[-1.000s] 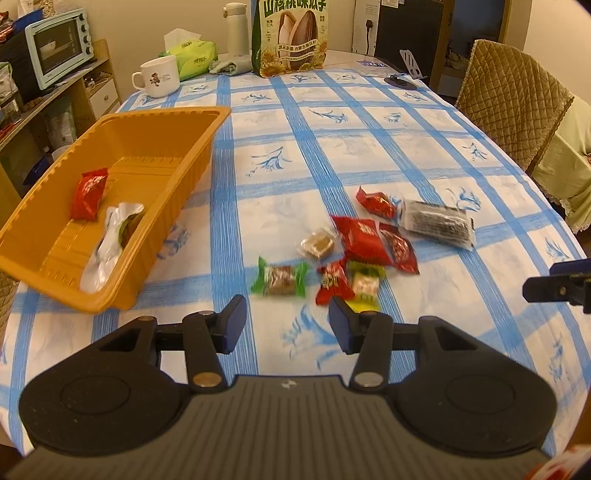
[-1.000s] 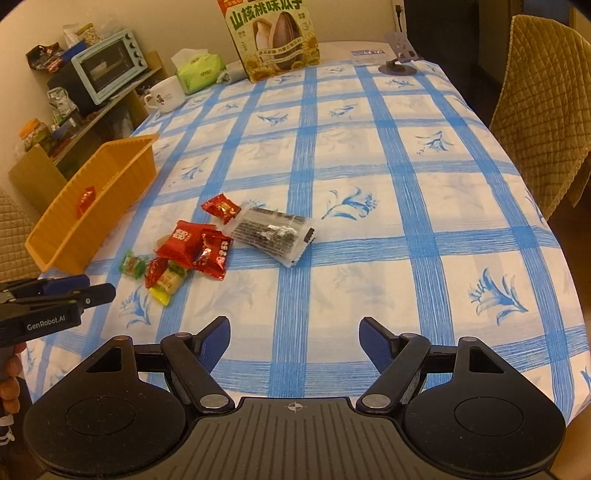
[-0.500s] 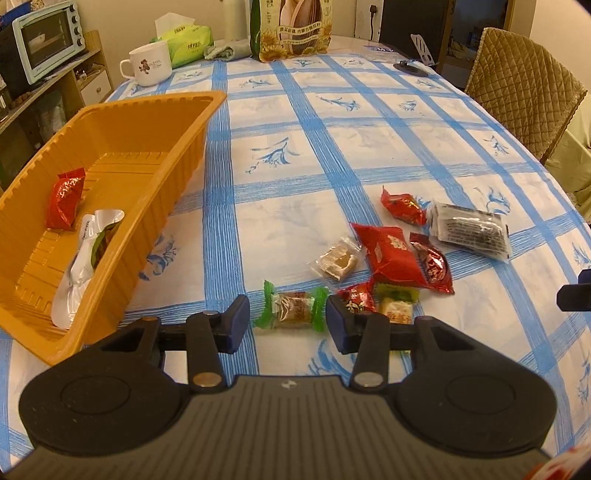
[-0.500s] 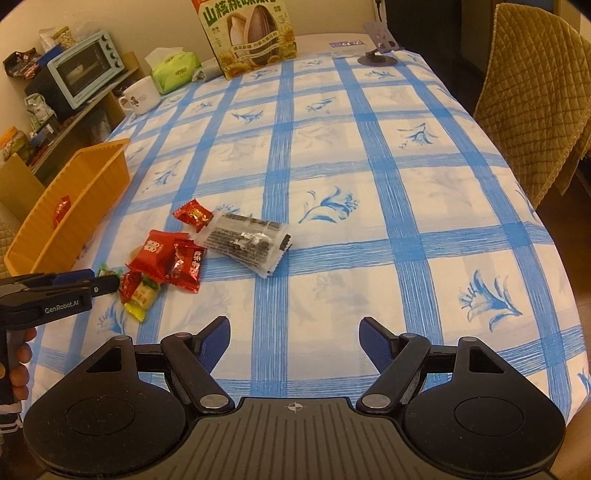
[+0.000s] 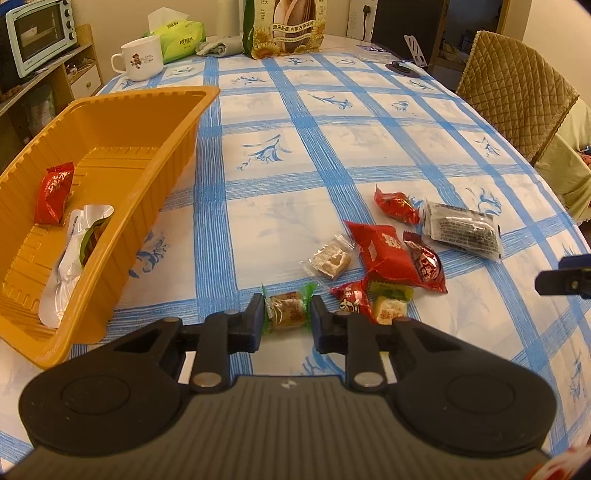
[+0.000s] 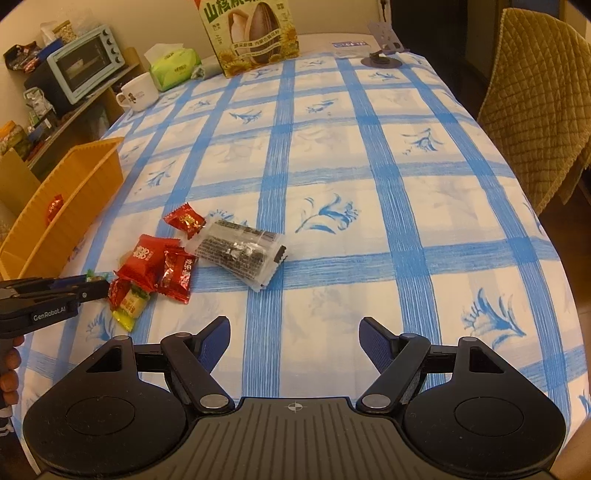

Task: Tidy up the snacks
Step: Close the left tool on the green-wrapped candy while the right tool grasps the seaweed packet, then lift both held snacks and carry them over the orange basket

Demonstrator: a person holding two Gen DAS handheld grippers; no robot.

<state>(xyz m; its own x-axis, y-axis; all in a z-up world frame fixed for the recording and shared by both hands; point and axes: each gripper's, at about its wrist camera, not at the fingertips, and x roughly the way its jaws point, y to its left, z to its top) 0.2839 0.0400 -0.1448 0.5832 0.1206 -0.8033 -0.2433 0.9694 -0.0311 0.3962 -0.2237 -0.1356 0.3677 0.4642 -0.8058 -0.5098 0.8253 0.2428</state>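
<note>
- Green-wrapped candy (image 5: 287, 309) is lying on the worktop (image 5: 332, 147) at the near edge of the snack pile, the closest piece to the orange tray (image 5: 122, 147), which probably makes it the pick in hand.
- Left gripper (image 5: 286, 321) is sitting low over it, fingers (image 5: 255, 321) bracketing the brown middle with the green twist ends poking up past them. Fingers are narrowed around it but not visibly pinching yet; a gap is showing on each side.
- Going across the short axis looks deliberate: the firm centre is taking the squeeze, not the floppy ends.
- Rest of the pile is lying just to the right: clear-wrapped nougat (image 5: 330, 260), big red packet (image 5: 384, 251), smaller red candies (image 5: 424, 264), yellow-green candy (image 5: 389, 306), dark seaweed-type pack (image 5: 463, 230). Several are overlapping, so a stray finger risks dragging neighbours.
- Tray is already holding a red candy (image 5: 53, 192) and a white foil pouch (image 5: 74, 254), so it reads as the drop-off.
- Right gripper (image 6: 294, 343) is hovering wide open and empty over bare cloth, well apart from the pile — staying out of the left's way, I'd guess.
- Mug (image 5: 142, 59), tissue pack (image 5: 177, 35) and sunflower-seed bag (image 5: 284, 27) are standing at the far end, uninvolved.
</note>
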